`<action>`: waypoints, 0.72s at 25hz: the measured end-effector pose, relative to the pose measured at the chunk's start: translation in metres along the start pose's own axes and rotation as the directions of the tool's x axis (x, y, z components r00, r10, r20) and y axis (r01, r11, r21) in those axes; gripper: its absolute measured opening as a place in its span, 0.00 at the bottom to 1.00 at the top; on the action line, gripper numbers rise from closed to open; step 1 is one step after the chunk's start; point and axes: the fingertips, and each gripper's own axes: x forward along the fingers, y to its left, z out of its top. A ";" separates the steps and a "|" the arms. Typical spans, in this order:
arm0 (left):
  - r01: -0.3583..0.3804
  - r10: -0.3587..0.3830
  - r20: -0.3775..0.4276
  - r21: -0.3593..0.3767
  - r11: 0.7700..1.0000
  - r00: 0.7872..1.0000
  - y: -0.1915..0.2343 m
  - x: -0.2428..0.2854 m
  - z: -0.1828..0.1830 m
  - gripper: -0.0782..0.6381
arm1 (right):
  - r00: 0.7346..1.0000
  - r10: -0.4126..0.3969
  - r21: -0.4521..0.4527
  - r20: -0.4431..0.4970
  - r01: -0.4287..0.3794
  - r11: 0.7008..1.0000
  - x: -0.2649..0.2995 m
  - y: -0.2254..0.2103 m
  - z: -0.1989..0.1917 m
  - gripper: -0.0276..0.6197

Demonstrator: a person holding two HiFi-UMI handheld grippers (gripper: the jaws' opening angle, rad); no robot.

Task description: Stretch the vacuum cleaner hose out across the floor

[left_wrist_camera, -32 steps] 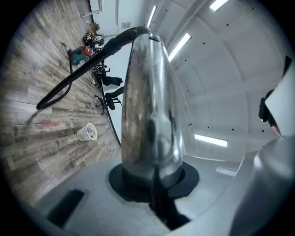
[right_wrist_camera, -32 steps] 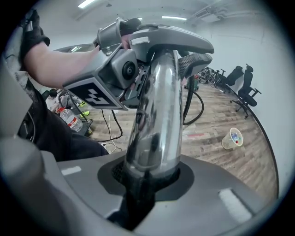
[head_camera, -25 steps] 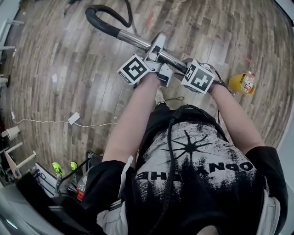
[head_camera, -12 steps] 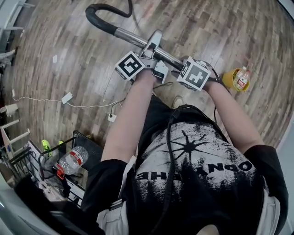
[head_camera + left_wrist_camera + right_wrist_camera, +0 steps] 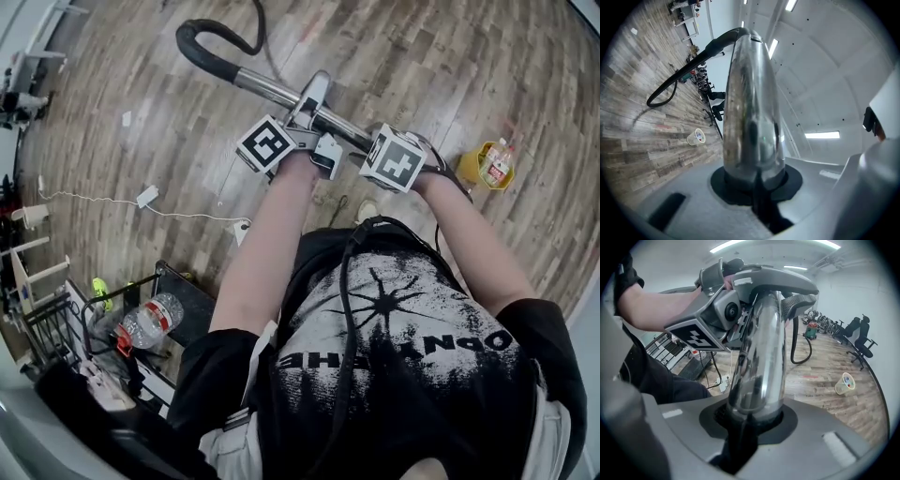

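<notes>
Chrome tube (image 5: 267, 87) tight in L hand-held gripper (image 5: 754, 187), R hand-held gripper (image 5: 749, 423)

I see a grey-brown wood-plank floor (image 5: 122, 84) under a white ceiling (image 5: 825, 70) lit by long strip lights (image 5: 821, 135). A thin white cable (image 5: 89, 197) trails across the boards, and black office chairs (image 5: 861, 336) stand by the far white wall (image 5: 843, 291).
</notes>
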 end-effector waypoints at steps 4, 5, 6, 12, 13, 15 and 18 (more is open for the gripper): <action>-0.010 0.010 0.024 -0.002 1.000 1.000 0.003 -0.014 0.001 0.17 | 1.000 0.025 -0.011 -0.009 -0.025 1.000 0.006 0.012 -0.001 0.19; -0.012 0.012 0.028 -0.003 1.000 1.000 0.002 -0.021 0.000 0.17 | 1.000 0.018 -0.016 -0.023 -0.019 1.000 0.008 0.017 -0.004 0.19; -0.012 0.012 0.030 -0.005 1.000 0.999 0.001 -0.030 -0.001 0.17 | 0.999 0.010 -0.020 -0.034 -0.011 1.000 0.010 0.023 -0.005 0.19; -0.005 0.006 0.033 -0.036 0.999 0.999 -0.007 -0.085 -0.003 0.17 | 0.998 0.001 -0.020 -0.070 -0.002 1.000 0.021 0.077 0.001 0.19; -0.001 0.002 0.031 -0.041 0.999 1.000 -0.007 -0.094 -0.004 0.17 | 0.997 -0.005 -0.018 -0.075 0.004 1.000 0.023 0.085 0.001 0.19; 0.008 -0.007 0.026 -0.052 0.999 1.000 -0.009 -0.113 -0.008 0.17 | 0.996 -0.024 -0.012 -0.085 0.023 1.000 0.027 0.103 0.000 0.19; 0.015 -0.014 0.021 -0.070 0.997 1.000 -0.011 -0.140 -0.015 0.17 | 0.993 -0.065 -0.001 -0.098 0.065 0.998 0.033 0.128 -0.001 0.19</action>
